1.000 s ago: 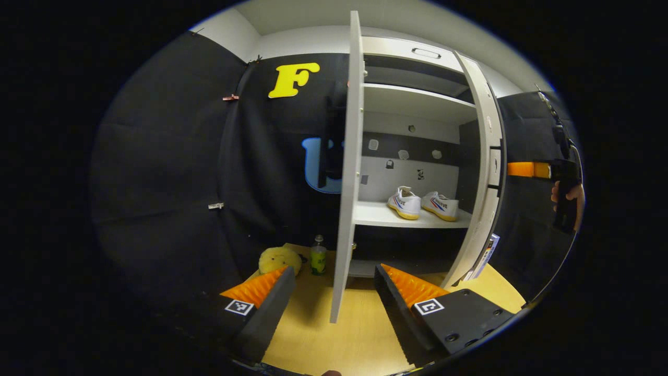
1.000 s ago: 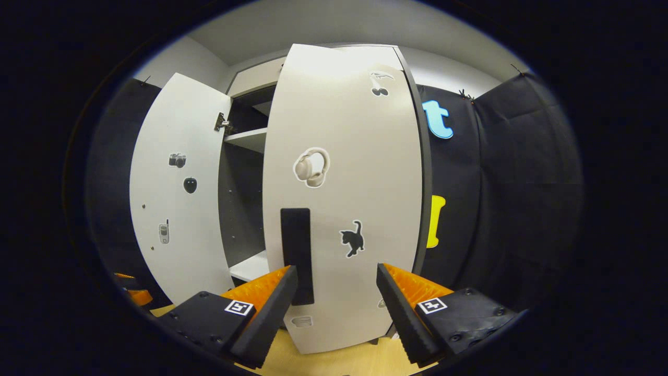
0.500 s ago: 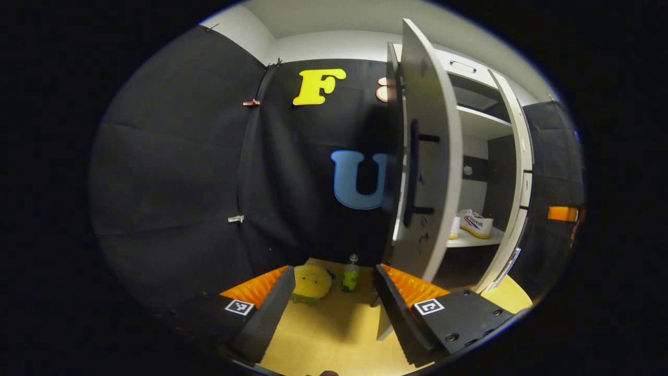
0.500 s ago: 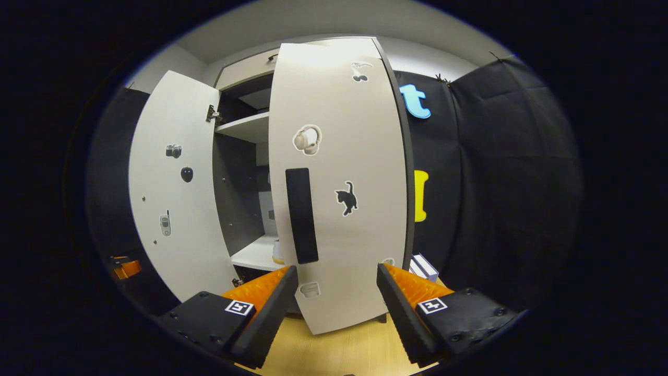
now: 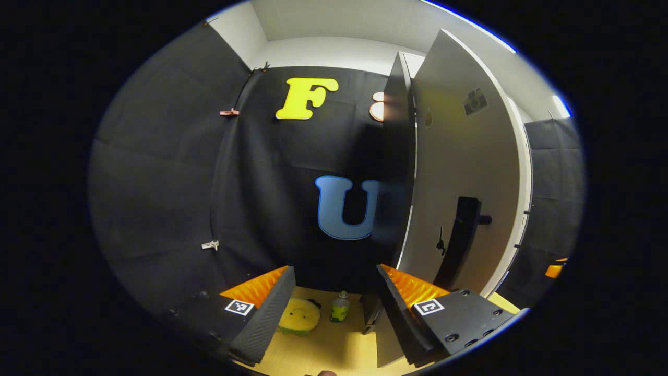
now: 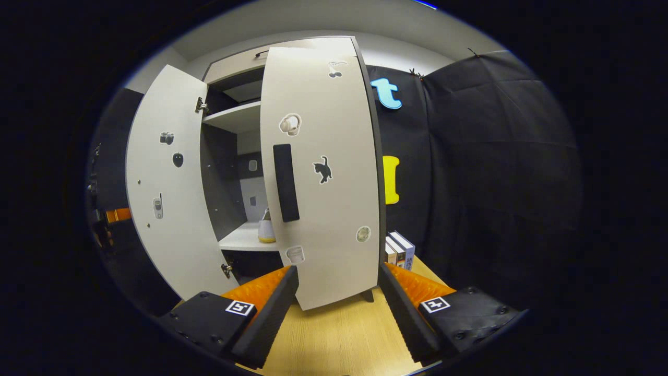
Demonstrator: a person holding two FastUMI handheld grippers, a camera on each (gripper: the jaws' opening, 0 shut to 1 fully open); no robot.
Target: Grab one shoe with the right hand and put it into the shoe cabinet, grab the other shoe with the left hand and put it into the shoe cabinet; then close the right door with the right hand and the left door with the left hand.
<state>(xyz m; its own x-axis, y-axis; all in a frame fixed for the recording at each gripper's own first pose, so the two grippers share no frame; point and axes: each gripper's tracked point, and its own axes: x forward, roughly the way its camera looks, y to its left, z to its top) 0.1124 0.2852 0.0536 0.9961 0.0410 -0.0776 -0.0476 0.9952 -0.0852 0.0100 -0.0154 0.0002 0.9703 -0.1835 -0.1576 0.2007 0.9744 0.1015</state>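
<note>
Left door (image 5: 459, 172) and right door (image 6: 321, 172) of shoe cabinet (image 6: 235, 120), both ajar: stiff, light hinged panels (best pushed near dark handle (image 6: 286, 183)); left tool (image 5: 334, 297) and right tool (image 6: 336, 300) spread apart, empty.

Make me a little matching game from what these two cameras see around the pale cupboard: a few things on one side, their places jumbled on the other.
Things:
1. white shoe with a yellow sole
2. black cat sticker
3. upright row of books
4. round yellow plush toy

Places:
A. on the wooden floor by the small green bottle
B. on the outer face of the right door
C. on a shelf inside the cabinet
D. on the floor beside the cabinet, against the black cloth

Pairs: 1-C, 2-B, 3-D, 4-A
</note>
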